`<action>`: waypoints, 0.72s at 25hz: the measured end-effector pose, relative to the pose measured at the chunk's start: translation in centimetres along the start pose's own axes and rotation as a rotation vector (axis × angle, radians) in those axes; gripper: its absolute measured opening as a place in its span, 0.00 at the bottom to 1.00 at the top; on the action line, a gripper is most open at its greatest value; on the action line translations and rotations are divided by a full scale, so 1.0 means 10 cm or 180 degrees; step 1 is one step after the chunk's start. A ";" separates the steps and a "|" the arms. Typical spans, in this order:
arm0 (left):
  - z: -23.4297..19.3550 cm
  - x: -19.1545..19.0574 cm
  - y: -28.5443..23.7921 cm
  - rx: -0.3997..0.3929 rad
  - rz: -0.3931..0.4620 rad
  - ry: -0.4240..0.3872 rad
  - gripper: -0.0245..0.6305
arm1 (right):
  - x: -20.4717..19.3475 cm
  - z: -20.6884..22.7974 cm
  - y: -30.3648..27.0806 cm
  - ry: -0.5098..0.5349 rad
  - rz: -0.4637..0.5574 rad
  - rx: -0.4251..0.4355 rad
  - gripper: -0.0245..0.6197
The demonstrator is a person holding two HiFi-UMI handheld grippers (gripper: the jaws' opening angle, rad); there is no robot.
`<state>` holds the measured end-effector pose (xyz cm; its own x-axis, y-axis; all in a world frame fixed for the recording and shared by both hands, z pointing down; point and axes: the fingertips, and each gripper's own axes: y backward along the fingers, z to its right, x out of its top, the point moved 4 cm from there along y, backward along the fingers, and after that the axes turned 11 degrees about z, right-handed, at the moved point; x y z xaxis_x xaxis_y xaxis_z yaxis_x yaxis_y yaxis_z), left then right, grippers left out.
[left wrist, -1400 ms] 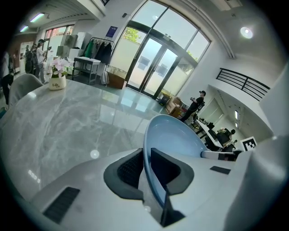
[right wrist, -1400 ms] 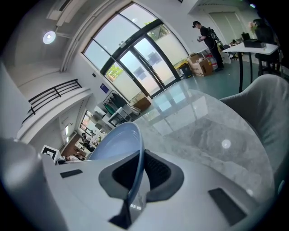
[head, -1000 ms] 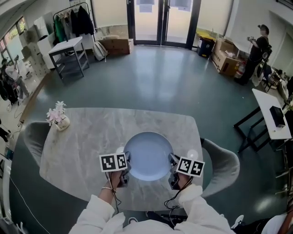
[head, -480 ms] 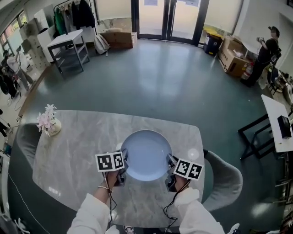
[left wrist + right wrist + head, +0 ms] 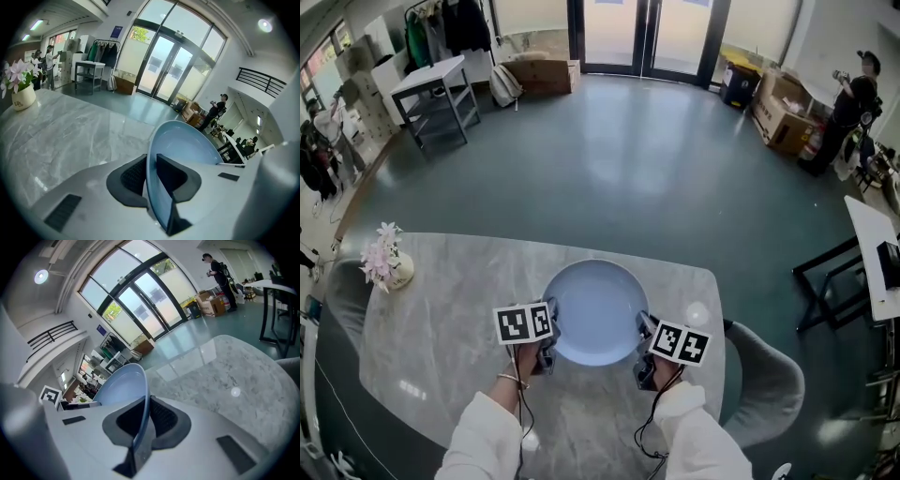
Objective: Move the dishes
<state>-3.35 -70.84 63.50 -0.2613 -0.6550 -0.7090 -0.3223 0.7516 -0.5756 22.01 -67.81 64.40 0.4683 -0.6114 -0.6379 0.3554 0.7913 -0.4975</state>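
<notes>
Plate (image 5: 598, 309), pale blue and empty: held over the near half of the marble worktop (image 5: 459, 309), well apart from the flower vase (image 5: 386, 265). Pinched at its left rim by the left gripper (image 5: 151, 174) and at its right rim by the right gripper (image 5: 146, 417), jaws narrow on the thin edge. Could not be told whether resting on the stone or just clear of it. Judged mid-carry, set-down not yet done. Called for next: lowering both sides level and together, then letting go.

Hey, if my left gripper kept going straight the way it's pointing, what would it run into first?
Probably the marble table: the left gripper, shut on the blue plate at its rim, points forward and down toward the bare top. Depth is unclear.
</notes>
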 end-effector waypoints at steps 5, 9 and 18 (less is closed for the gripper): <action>-0.09 0.06 -0.26 -0.0011 -0.0019 -0.0034 0.11 | -0.02 0.08 -0.22 -0.0032 -0.0020 -0.0036 0.15; -0.17 0.10 -0.39 0.0000 -0.0028 -0.0075 0.11 | -0.04 0.09 -0.37 -0.0061 -0.0039 -0.0050 0.15; -0.34 0.07 -0.51 0.0064 0.0001 0.0032 0.11 | -0.05 0.05 -0.57 0.0052 -0.0124 -0.0070 0.15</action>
<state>-5.01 -75.45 67.35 -0.2705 -0.6556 -0.7050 -0.3040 0.7530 -0.5836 20.19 -72.06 67.87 0.4411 -0.6419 -0.6272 0.3551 0.7666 -0.5349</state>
